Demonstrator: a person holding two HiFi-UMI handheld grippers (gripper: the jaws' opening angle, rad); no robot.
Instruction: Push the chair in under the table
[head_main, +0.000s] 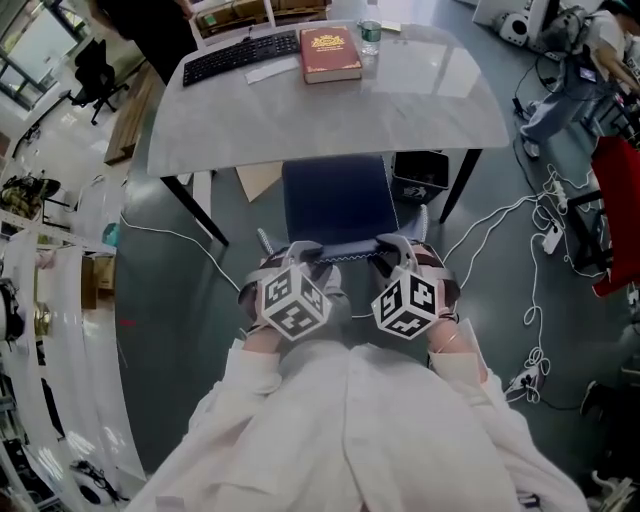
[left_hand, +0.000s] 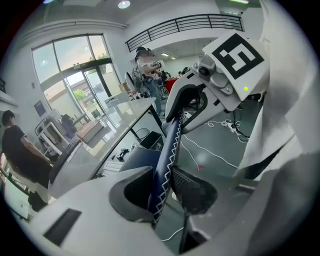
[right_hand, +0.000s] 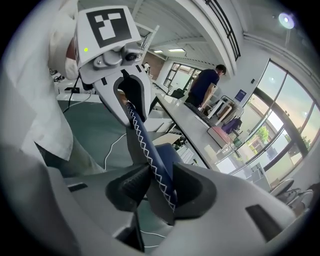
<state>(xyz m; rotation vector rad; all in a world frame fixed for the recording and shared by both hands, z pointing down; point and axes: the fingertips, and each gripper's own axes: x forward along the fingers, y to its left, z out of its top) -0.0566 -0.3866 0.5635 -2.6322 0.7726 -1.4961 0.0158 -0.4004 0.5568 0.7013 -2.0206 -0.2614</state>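
Observation:
The chair (head_main: 335, 200) has a dark blue seat, and its front part lies beneath the grey table (head_main: 300, 115). Its backrest (head_main: 347, 249) is a thin blue panel with white zigzag stitching along the edge. My left gripper (head_main: 303, 250) is shut on the left part of the backrest's top edge, and my right gripper (head_main: 392, 245) on the right part. In the left gripper view the stitched backrest (left_hand: 169, 150) runs between the pads of the left gripper (left_hand: 162, 192). The right gripper view shows the backrest (right_hand: 146, 147) pinched in the right gripper (right_hand: 156, 187).
On the table lie a red book (head_main: 329, 52), a black keyboard (head_main: 240, 57) and a water bottle (head_main: 370, 35). A black box (head_main: 420, 176) sits under the table's right side. White cables (head_main: 530, 290) and a power strip (head_main: 551, 237) lie on the floor at right. A person (head_main: 150, 25) is beyond the table.

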